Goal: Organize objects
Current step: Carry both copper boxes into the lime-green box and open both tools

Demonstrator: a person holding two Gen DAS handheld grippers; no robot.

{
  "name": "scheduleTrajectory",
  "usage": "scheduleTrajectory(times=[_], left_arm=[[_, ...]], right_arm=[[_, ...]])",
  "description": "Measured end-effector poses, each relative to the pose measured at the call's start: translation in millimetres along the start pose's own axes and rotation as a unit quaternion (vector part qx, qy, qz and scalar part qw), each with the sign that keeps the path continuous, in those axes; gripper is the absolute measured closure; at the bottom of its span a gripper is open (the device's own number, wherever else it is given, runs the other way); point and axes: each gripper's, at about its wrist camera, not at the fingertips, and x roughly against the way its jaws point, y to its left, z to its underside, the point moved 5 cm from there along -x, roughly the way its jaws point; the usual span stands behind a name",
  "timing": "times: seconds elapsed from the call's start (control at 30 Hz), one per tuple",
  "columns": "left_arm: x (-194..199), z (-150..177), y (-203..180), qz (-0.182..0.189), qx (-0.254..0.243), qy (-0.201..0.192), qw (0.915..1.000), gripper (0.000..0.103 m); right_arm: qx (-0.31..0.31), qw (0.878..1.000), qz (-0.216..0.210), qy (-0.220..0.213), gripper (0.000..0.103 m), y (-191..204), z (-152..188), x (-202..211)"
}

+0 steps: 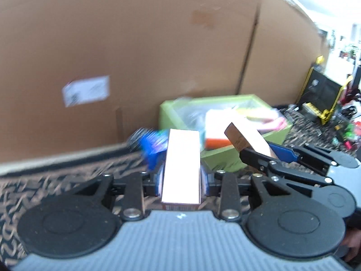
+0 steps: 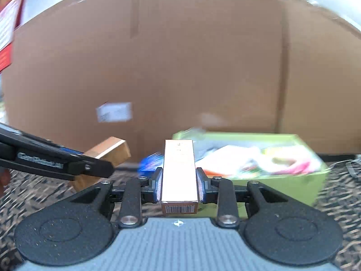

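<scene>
Closest in, the left gripper (image 1: pixel 181 178) is clamped narrow on a slim copper-coloured box (image 1: pixel 181 164), its blue pads pressed flat against both long sides, and the box points forward and clear of the carpet (image 1: pixel 56 180). Over on the other side it is the same story: the right gripper (image 2: pixel 179 180) is pinched in on a second copper box (image 2: pixel 179 174), barcode end facing the camera, pads snug on either flank. Each view catches the other tool too; from the left wrist the second box appears tilted just to the right, and from the right wrist the first box pokes out at an angle on the left, held by black fingers.

So both hands are loaded, and that looks like the carrying part of the job: two boxes picked up, neither put away yet. Just beyond the left box a blue object (image 1: pixel 151 146) sits on the carpet, too blurred to name, and it looks as if it is yet to be tidied.

A little further on sits the green bin (image 1: pixel 171 113), open-topped and already holding a jumble of pink, white and orange items, so some sorting appears done. It is the likely home for both boxes, though the views cannot confirm that. Behind everything stands a big cardboard box (image 1: pixel 158 45) with a white label, filling the background like a wall.
</scene>
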Motion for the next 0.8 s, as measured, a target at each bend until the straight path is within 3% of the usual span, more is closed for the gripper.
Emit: scheduleTrajectory(times=[0.2,0.37,0.53,0.73,0.8], left_arm=[[-35.2,-41.2,-60.4,0.036,-0.023,-0.013,0.999,0.072],[-77.6,-64.2,-94.0,0.05,-0.024,-0.019,0.9983,0.072],[-124.5,-73.2,-109.7,0.046,-0.018,-0.005,0.9988,0.072],[-161.1,-71.8,-116.0,0.03,-0.02,0.011,0.9993,0.071],[-166.0,-67.6,-114.6,0.025,-0.021,0.007,0.9994,0.057]], right_arm=[[-0.01,0.998,0.06,-0.024,0.069,-56.0,-12.6,-8.8],[0.002,0.996,0.083,-0.006,0.069,-90.1,-10.5,-41.6],[-0.005,0.998,0.067,0.01,0.069,-113.7,-5.8,-67.9],[0.028,0.997,0.061,0.026,0.069,-118.6,0.0,-91.2],[0.039,0.996,0.058,0.048,0.069,-111.6,6.2,-105.3]])
